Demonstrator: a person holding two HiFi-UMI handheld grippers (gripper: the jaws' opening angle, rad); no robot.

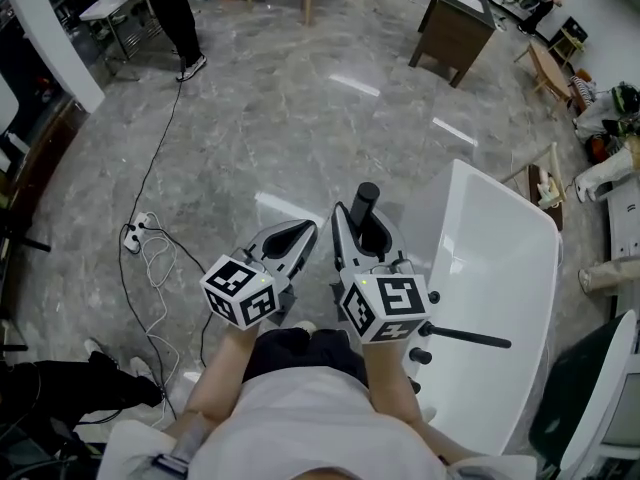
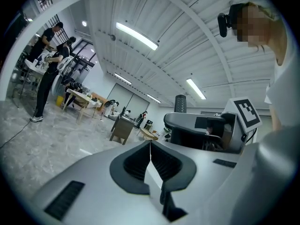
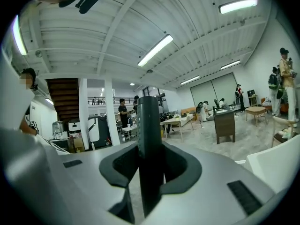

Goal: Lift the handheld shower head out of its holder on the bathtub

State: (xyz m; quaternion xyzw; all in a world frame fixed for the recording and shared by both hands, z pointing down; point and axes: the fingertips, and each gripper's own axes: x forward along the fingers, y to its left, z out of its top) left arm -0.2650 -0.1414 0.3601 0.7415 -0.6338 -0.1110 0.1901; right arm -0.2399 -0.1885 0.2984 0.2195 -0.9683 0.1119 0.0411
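The handheld shower head (image 1: pixel 366 200) is a black cylindrical wand. It stands upright between the jaws of my right gripper (image 1: pixel 363 230), which are shut on it, left of the white bathtub (image 1: pixel 500 258). In the right gripper view the wand (image 3: pixel 149 139) rises straight up through the pads of this gripper (image 3: pixel 149 150). My left gripper (image 1: pixel 300 232) is held beside it on the left, shut and empty. In the left gripper view its tips (image 2: pixel 150 142) meet, with the wand's top (image 2: pixel 180 103) off to the right. No holder is visible.
A black tap lever (image 1: pixel 466 337) and knobs (image 1: pixel 420 355) sit on the tub's near rim. A cable and power strip (image 1: pixel 140 233) lie on the marble floor at left. A wooden cabinet (image 1: pixel 455 28) stands far back, and a person (image 1: pixel 180 18) is at the top left.
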